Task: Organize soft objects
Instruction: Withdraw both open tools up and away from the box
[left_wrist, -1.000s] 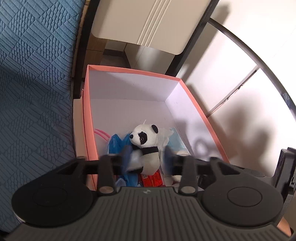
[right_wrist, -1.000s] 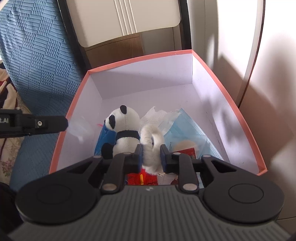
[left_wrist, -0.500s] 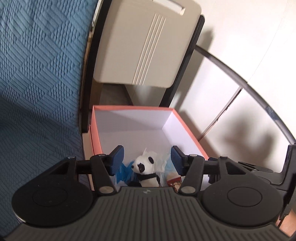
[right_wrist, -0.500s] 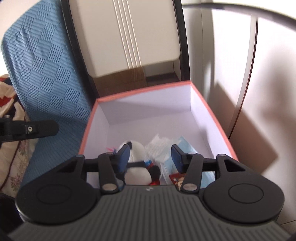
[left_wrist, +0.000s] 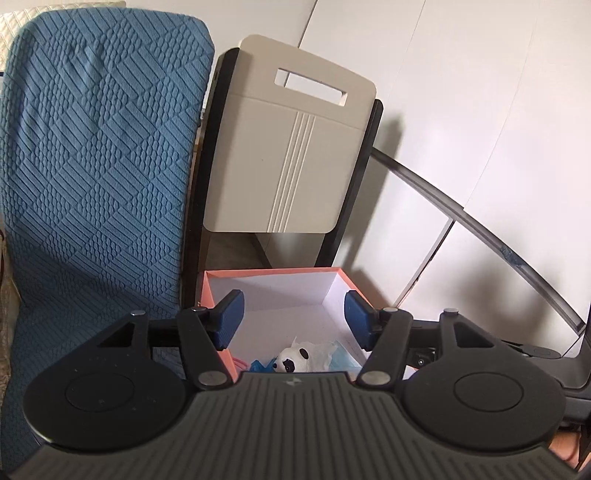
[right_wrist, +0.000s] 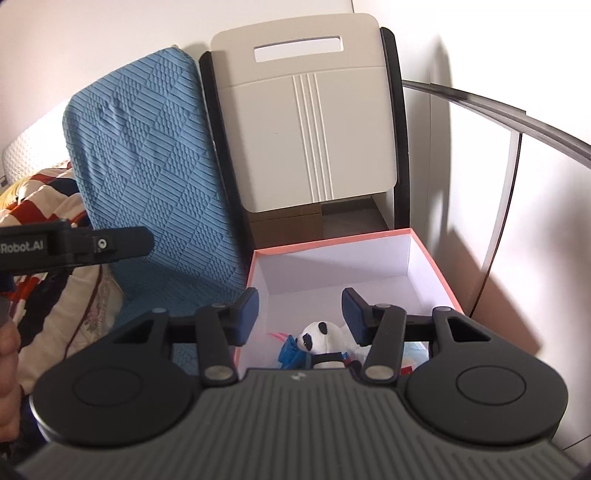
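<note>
A pink-rimmed box with white walls (left_wrist: 280, 291) (right_wrist: 332, 266) stands low in both views. Inside lie a small panda plush (left_wrist: 293, 360) (right_wrist: 319, 334), a white crumpled tissue (left_wrist: 321, 349), blue soft items (right_wrist: 290, 350) and a blue face mask (left_wrist: 341, 360). My left gripper (left_wrist: 293, 325) is open and empty, held above and behind the box. My right gripper (right_wrist: 299, 315) is open and empty, also raised above the box's near side. The left gripper's body (right_wrist: 74, 243) shows at the left of the right wrist view.
A blue quilted cushion (left_wrist: 99, 166) (right_wrist: 147, 166) leans at the left. A beige folded chair with a black frame (left_wrist: 291, 158) (right_wrist: 314, 125) stands behind the box. White wall panels with a dark rail (left_wrist: 461, 214) are on the right. A patterned blanket (right_wrist: 40, 206) lies far left.
Both grippers have opened and drawn up and back from the box. The right gripper let go of the white soft piece, and the panda stays in the box.
</note>
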